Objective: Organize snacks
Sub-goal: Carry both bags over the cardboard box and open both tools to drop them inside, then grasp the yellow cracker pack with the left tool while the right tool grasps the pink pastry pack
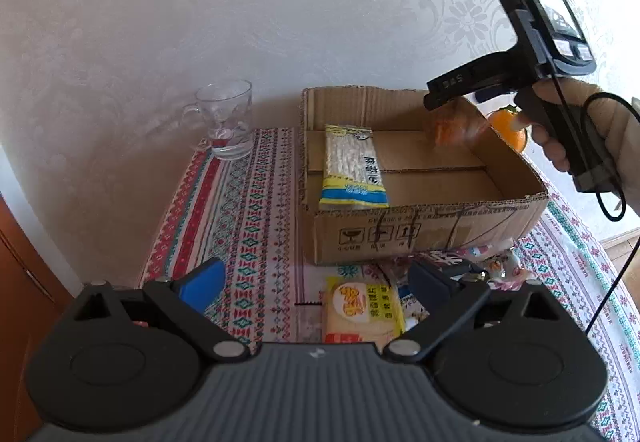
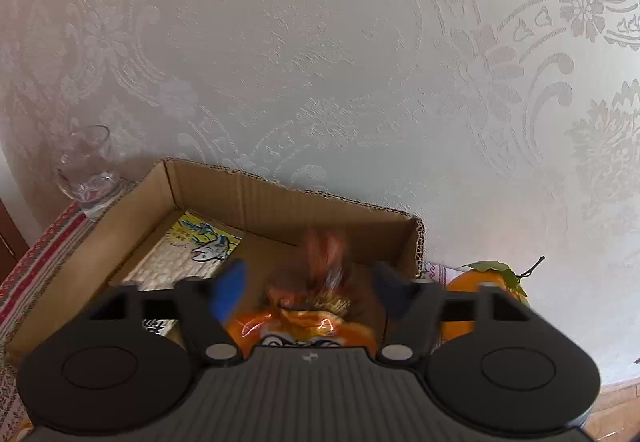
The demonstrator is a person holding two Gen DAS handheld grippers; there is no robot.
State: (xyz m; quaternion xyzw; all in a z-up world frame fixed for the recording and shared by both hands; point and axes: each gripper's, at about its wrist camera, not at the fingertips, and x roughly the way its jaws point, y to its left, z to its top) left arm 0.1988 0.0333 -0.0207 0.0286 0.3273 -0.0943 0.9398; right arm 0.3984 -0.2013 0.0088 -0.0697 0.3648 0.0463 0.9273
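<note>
With both grippers' jaws spread and empty, you take the light, crinkly yellow plastic snack packet below your left gripper by its flat edge, while the blurred orange packet drops from your right gripper into the brown cardboard box

Orange packet: we saw it smeared by motion between the right tool's spread fingers; its print was unreadable and its lower part was covered by the tool body.
Same packet, left view: only a blur.
Yellow snack bag: its lower end was covered by the left tool.
Snacks beyond it: we could not tell them apart.
Orange fruit: partly behind the hand.
</note>
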